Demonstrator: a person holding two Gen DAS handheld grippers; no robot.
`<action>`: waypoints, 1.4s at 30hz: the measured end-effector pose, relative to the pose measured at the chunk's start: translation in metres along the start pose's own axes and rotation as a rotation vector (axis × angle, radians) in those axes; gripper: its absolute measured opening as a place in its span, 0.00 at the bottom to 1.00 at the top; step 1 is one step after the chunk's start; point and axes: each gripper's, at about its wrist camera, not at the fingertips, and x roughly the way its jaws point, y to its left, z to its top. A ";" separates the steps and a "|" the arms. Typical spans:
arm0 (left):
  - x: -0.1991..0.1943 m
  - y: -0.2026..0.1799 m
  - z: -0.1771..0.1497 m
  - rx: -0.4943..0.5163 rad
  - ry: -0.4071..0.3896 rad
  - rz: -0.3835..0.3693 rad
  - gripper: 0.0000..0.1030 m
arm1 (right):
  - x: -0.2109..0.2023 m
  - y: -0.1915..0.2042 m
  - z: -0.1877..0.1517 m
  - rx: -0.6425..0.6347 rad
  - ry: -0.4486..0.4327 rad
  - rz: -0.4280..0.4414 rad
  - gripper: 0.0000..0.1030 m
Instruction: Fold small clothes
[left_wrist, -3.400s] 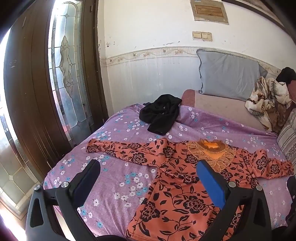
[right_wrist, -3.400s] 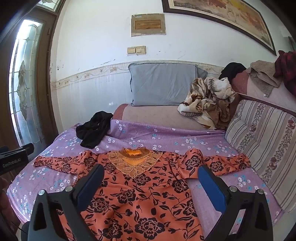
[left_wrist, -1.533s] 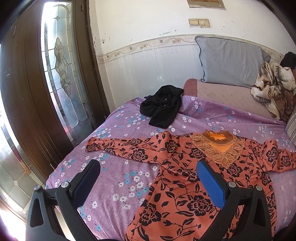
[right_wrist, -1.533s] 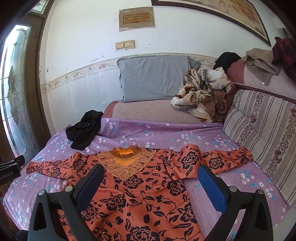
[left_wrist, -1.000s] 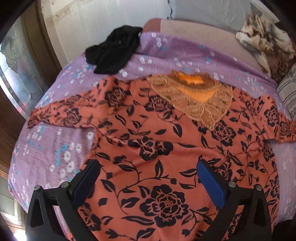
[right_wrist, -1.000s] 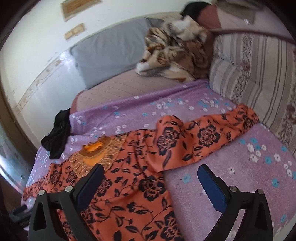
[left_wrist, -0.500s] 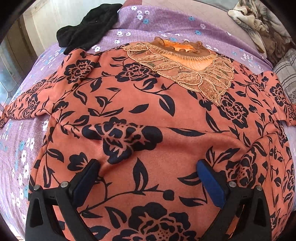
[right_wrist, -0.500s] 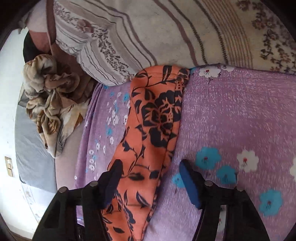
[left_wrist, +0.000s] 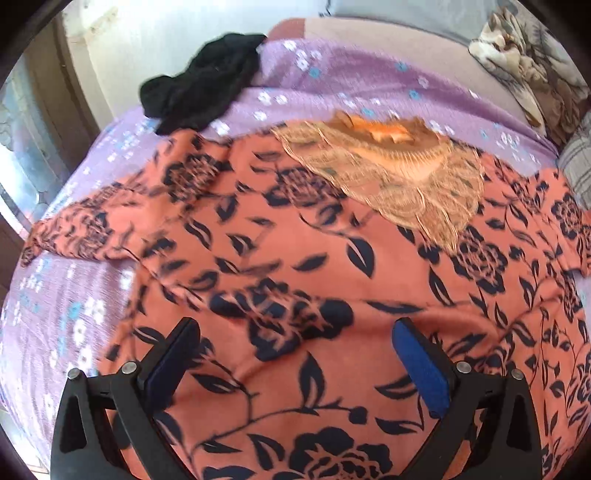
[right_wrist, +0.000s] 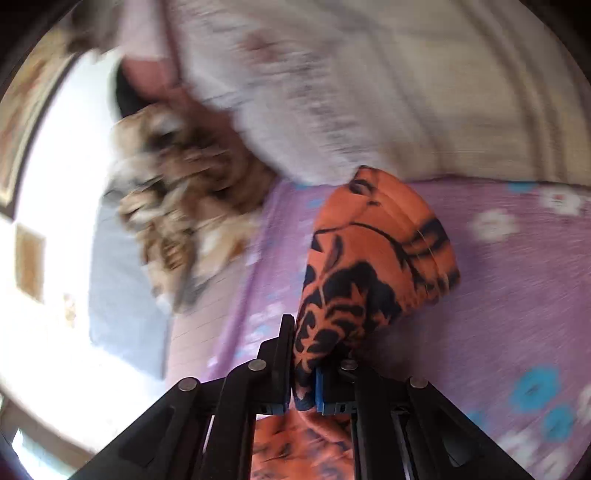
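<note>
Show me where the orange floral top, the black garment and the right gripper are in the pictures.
orange floral top (left_wrist: 295, 266): left wrist view, middle of its body.
black garment (left_wrist: 201, 83): left wrist view, centre of the heap.
right gripper (right_wrist: 304, 363): right wrist view, between its fingertips, shut on the sleeve.

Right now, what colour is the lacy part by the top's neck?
Golden tan lace collar, clearest in the left wrist view.

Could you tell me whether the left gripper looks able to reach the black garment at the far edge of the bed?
Probably yes: the left gripper is open, and only the flat orange top lies before the black garment.
</note>
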 end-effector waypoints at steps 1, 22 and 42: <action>-0.003 0.004 0.003 -0.014 -0.018 0.004 1.00 | 0.002 0.021 -0.012 -0.031 0.032 0.054 0.09; -0.040 0.123 0.021 -0.336 -0.154 0.085 1.00 | 0.078 0.180 -0.370 -0.264 0.881 0.432 0.79; -0.041 0.046 0.028 -0.224 -0.107 -0.363 1.00 | 0.064 0.113 -0.231 -0.216 0.637 0.067 0.58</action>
